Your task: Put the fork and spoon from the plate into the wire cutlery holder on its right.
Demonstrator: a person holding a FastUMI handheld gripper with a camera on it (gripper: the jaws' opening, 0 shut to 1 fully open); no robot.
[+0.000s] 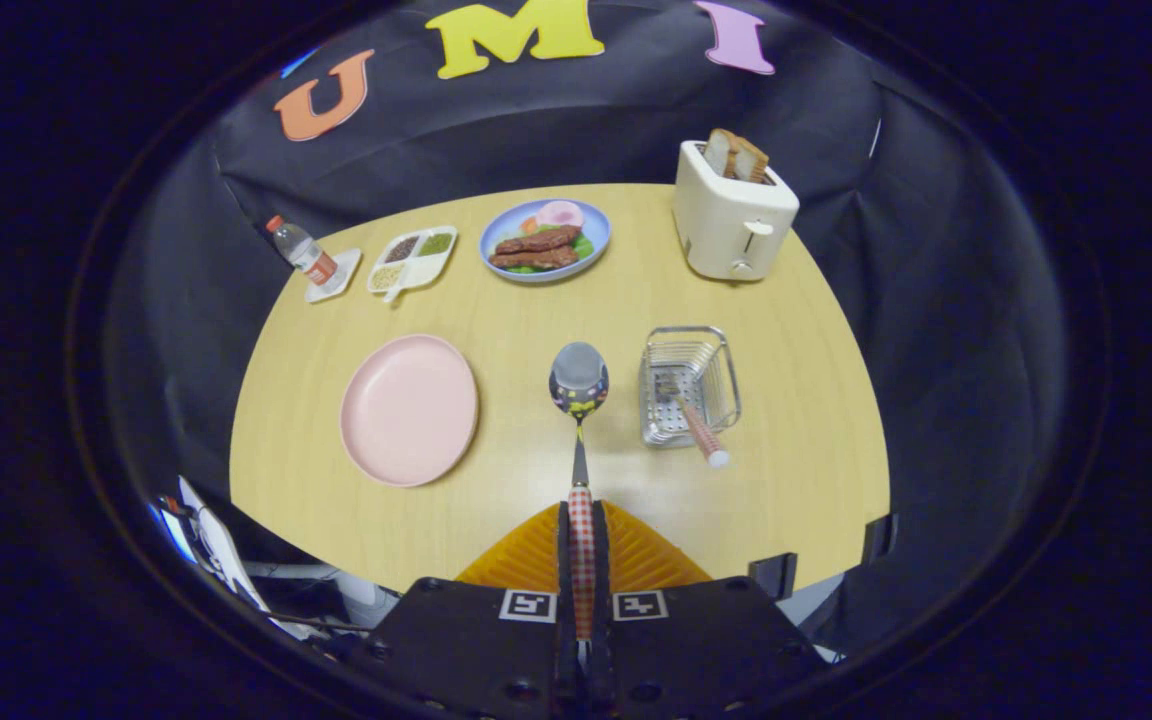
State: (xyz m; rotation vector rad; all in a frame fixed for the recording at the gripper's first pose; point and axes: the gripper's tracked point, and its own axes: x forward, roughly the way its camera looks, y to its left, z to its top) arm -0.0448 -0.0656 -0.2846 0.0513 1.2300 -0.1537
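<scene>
My gripper [582,520] is shut on the spoon [579,385] by its red-checked handle, held high above the table. The shiny bowl points forward, over the wood between the pink plate [408,408] and the wire cutlery holder [688,385]. The pink plate lies to the left of the fingers with nothing on it. In the holder, to the right, rests the fork [701,430]; its red-checked handle sticks out over the near rim.
At the back of the round wooden table [796,470] stand a white toaster [733,213] with bread, a blue plate of food [546,241], a white divided tray [413,260] and a small bottle [301,250] on a coaster.
</scene>
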